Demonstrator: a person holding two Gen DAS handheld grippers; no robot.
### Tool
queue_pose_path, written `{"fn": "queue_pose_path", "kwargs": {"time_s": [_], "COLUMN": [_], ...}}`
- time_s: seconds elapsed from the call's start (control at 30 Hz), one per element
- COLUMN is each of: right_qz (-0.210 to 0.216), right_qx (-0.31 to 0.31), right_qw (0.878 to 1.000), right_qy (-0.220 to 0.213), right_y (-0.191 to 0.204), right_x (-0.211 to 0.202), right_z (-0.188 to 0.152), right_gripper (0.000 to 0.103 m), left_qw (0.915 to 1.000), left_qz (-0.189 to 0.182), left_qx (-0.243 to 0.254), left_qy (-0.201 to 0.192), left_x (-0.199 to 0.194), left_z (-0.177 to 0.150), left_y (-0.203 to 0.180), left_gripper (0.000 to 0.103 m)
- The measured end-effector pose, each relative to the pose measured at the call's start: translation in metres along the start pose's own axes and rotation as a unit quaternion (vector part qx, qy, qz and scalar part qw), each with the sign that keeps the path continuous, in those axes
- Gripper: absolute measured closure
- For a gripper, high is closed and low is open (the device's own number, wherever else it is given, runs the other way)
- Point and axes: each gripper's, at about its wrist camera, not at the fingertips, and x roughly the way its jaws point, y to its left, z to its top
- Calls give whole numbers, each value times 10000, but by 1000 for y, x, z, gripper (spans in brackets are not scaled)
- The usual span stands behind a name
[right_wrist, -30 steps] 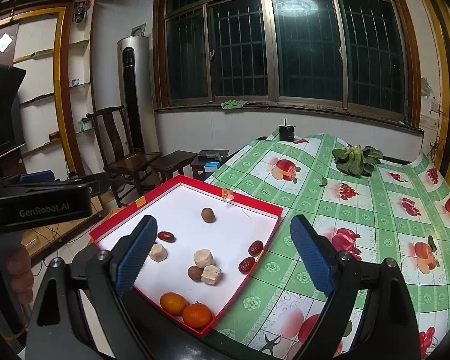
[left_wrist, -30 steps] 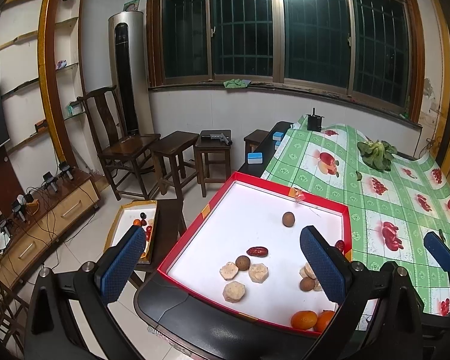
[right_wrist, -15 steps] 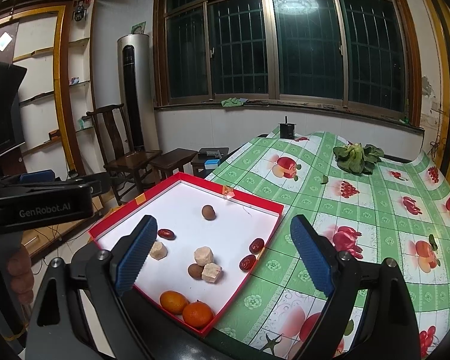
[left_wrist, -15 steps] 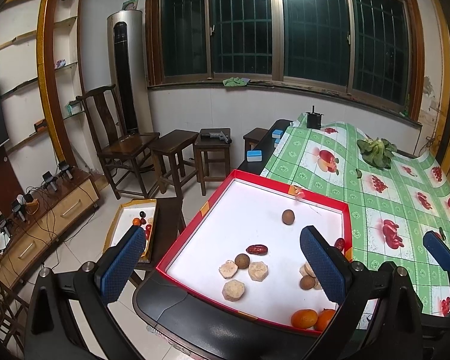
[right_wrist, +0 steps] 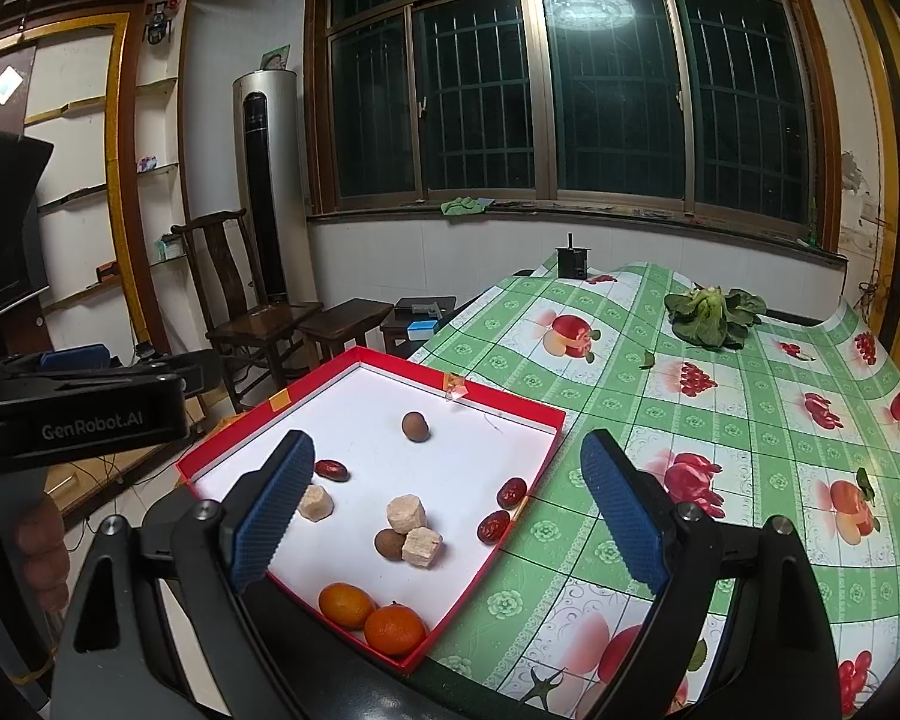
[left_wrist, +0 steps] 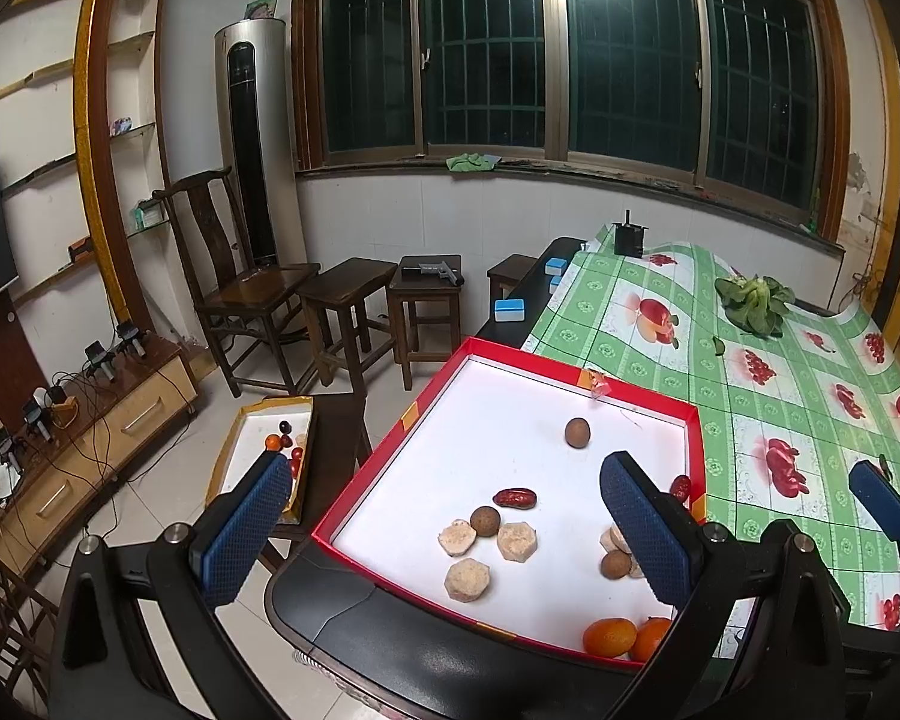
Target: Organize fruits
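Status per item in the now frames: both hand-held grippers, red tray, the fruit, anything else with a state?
Left hand-held gripper: open, empty, above the tray.
Right hand-held gripper: open, empty.
Red-rimmed white cardboard tray: lidless, on the table edge.
Two orange tangerines: side by side in the tray's near corner.
Dark red jujubes: loose along the tray's right wall.
Gold-rimmed tray on the low stool: holds small fruit.

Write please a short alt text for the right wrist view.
An open, empty right gripper hovers over a red tray on a green tablecloth. The tray holds two oranges, red dates, brown round fruits and pale chunks.
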Motion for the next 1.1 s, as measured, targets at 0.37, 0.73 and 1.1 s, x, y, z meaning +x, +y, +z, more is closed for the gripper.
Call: {"fn": "queue_pose_path", "kwargs": {"time_s": [0.37, 0.73, 1.1], "right_qz": [5, -2, -39], "right_qx": [1, -3, 35], "right_qw": [10000, 10000, 10000], "right_qy": [1, 4, 27], "right_y": [0, 1, -2], "right_x": [0, 2, 4], "right_z": [0, -1, -5], "right_gripper": [13, 12, 12], "left_qw": [10000, 10000, 10000], "left_qz": [-7, -12, -10], "left_qx": [-9, -5, -25], "left_qy": [6, 14, 44], "left_x": [0, 1, 2], "left_z": [0, 1, -3], "left_y": [1, 1, 3], "left_gripper": [0, 0, 0]}}
